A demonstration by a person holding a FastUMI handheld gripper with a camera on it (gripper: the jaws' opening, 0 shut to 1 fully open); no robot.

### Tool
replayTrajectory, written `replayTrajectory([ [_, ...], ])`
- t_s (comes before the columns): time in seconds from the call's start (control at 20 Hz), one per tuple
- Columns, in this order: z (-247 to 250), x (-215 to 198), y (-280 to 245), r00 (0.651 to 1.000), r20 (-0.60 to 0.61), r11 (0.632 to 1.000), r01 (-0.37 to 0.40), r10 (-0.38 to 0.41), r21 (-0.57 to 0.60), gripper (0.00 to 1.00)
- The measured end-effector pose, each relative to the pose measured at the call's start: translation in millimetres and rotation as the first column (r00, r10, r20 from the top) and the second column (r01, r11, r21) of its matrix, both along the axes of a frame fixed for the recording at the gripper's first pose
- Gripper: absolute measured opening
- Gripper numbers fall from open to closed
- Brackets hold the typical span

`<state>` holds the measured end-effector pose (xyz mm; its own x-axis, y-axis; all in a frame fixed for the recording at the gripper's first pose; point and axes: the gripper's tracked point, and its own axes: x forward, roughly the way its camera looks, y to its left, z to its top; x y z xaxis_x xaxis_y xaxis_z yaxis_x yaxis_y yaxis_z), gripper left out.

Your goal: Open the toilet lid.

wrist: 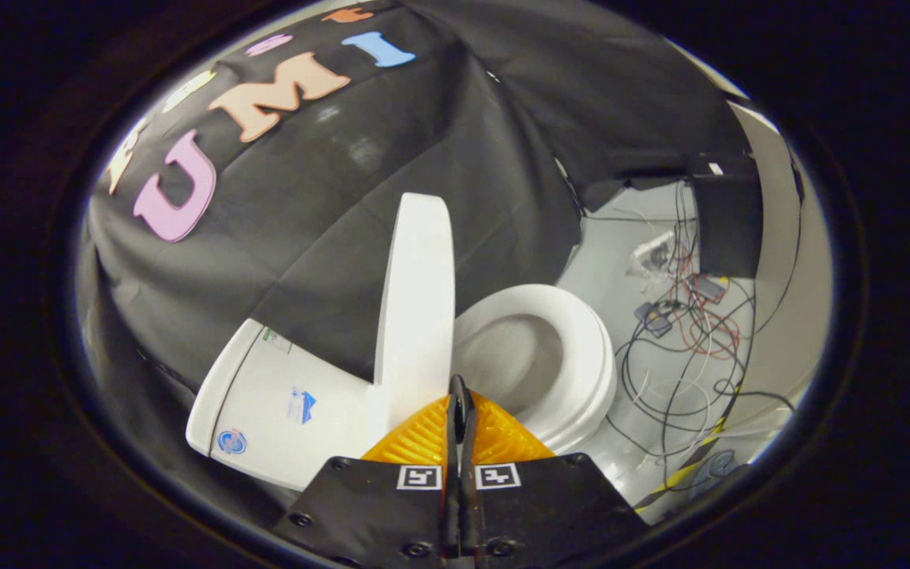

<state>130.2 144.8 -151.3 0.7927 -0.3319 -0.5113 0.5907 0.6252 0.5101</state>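
Judging by the toilet lid (415, 300) standing upright just beyond the clenched, empty gripper (459, 395), left of the bowl (573, 356), lifting looks done; next, back away.

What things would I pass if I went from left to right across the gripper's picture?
Toilet tank → raised toilet lid → toilet seat ring → tangle of cables on the floor. The hand-held gripper sits shut below the lid.
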Motion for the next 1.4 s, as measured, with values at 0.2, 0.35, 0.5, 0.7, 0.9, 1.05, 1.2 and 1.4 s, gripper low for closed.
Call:
replayTrajectory([
  [0.2, 27.6, 7.8, 18.6, 0.999, -0.026, 0.995, -0.028, 0.026, -0.091, 0.01],
  [0.35, 42.5, 16.0, 32.7, 0.998, -0.026, 0.985, -0.063, 0.060, -0.158, 0.01],
  [0.5, 56.6, 20.1, 43.6, 0.997, -0.016, 0.978, -0.083, 0.081, -0.193, 0.01],
  [0.7, 75.1, 33.2, 68.6, 0.993, 0.007, 0.957, -0.112, 0.118, -0.269, 0.01],
  [0.9, 87.8, 44.5, 87.5, 0.990, 0.020, 0.946, -0.129, 0.141, -0.298, 0.02],
  [1.05, 94.4, 52.4, 99.4, 0.986, 0.003, 0.929, -0.156, 0.167, -0.336, 0.02],
  [1.2, 99.5, 58.9, 112.1, 0.983, 0.004, 0.921, -0.168, 0.182, -0.352, 0.02],
  [1.4, 107.6, 70.2, 132.6, 0.979, 0.011, 0.908, -0.184, 0.203, -0.376, 0.02],
])
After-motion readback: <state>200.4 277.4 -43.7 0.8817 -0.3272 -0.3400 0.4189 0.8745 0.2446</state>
